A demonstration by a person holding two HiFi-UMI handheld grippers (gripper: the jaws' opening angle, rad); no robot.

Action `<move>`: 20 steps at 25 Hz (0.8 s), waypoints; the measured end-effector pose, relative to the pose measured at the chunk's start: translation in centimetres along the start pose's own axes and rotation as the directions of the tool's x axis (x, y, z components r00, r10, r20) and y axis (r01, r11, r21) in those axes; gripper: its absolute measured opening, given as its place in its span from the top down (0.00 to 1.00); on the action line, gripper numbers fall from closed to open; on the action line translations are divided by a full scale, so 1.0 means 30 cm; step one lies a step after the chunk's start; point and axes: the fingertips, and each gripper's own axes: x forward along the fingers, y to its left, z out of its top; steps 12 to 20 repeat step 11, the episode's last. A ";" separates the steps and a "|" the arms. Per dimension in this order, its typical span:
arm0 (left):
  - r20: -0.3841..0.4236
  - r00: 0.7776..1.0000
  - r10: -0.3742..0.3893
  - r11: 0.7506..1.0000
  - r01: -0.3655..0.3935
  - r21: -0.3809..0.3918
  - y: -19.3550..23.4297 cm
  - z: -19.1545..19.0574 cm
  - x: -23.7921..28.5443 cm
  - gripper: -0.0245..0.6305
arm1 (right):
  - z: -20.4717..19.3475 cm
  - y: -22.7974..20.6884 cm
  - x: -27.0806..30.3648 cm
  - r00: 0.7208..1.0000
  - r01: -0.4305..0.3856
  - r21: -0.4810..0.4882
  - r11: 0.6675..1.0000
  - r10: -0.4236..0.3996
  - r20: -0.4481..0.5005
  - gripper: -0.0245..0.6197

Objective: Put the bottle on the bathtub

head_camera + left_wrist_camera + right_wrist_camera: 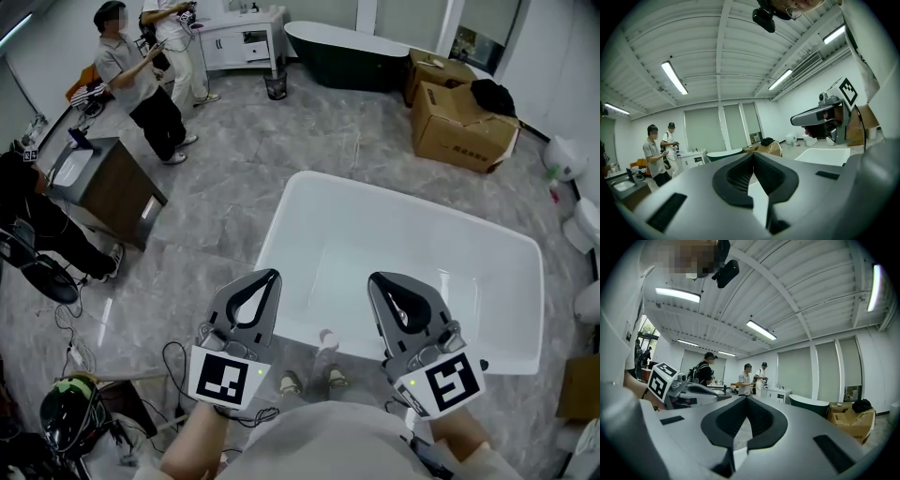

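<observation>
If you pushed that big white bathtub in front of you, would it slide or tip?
Probably neither: the white bathtub is broad, low and sits flat on the floor, so it looks heavy and stable. Its thick rim suggests a stiff shell. The glossy surface would likely be slippery to grip.

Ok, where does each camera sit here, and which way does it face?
Head view: on the head, looking steeply down at the white bathtub; left gripper, right gripper and forearms show.
Left gripper view: on that gripper, facing level across the room; its shut jaws and the right gripper show.
Right gripper view: likewise level; its shut jaws, the left gripper.
All three share the dark bathtub.
</observation>
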 end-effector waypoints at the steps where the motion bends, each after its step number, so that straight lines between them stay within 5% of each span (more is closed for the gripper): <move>1: 0.004 1.000 0.003 1.000 -0.003 -0.005 0.006 0.004 -0.004 0.93 | -0.001 0.003 0.001 1.000 0.000 0.001 1.000 0.000 -0.002 0.92; 20: -0.002 1.000 0.004 1.000 -0.004 -0.004 0.001 -0.014 -0.023 0.93 | -0.017 0.013 0.004 1.000 -0.003 0.003 1.000 0.003 -0.002 0.92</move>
